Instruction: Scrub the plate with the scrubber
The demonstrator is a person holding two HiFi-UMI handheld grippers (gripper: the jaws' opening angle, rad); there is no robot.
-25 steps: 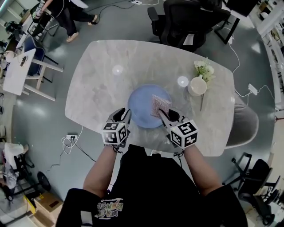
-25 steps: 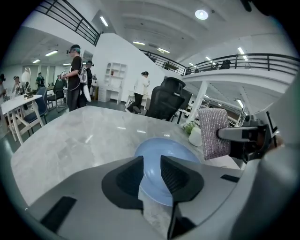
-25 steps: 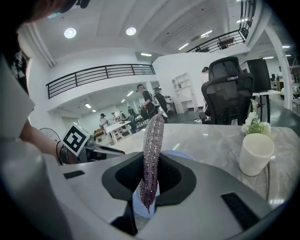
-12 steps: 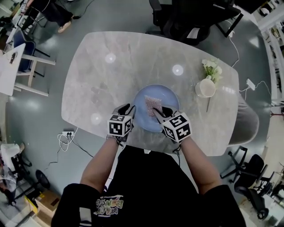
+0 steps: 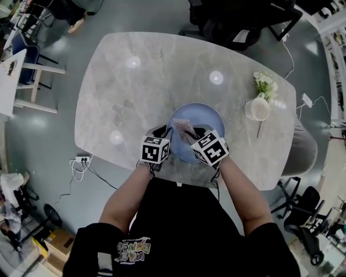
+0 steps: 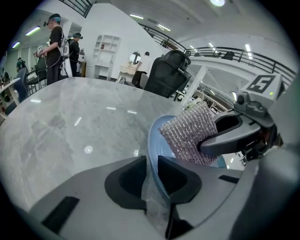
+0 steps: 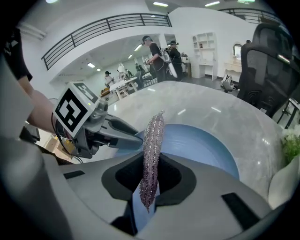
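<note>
A blue plate [image 5: 201, 116] lies near the front edge of the marble table [image 5: 119, 81]. My right gripper [image 5: 190, 135] is shut on a silvery mesh scrubber [image 5: 183, 128], which stands on edge over the plate's near left part. In the right gripper view the scrubber [image 7: 153, 138] rises from between the jaws above the plate [image 7: 199, 145]. My left gripper [image 5: 165, 132] is at the plate's left rim. In the left gripper view the rim [image 6: 153, 140] runs between the closing jaws, with the scrubber [image 6: 190, 133] just beyond.
A white mug [image 5: 258, 109] with white flowers [image 5: 265, 81] stands on the table to the plate's right. A black office chair [image 5: 238, 16] is behind the table and a grey chair [image 5: 300, 149] at its right. The table's front edge is just below the grippers.
Both grippers have drawn closer together at the plate's near side. The left gripper has come onto the plate's left rim. The scrubber has shifted left over the plate.
</note>
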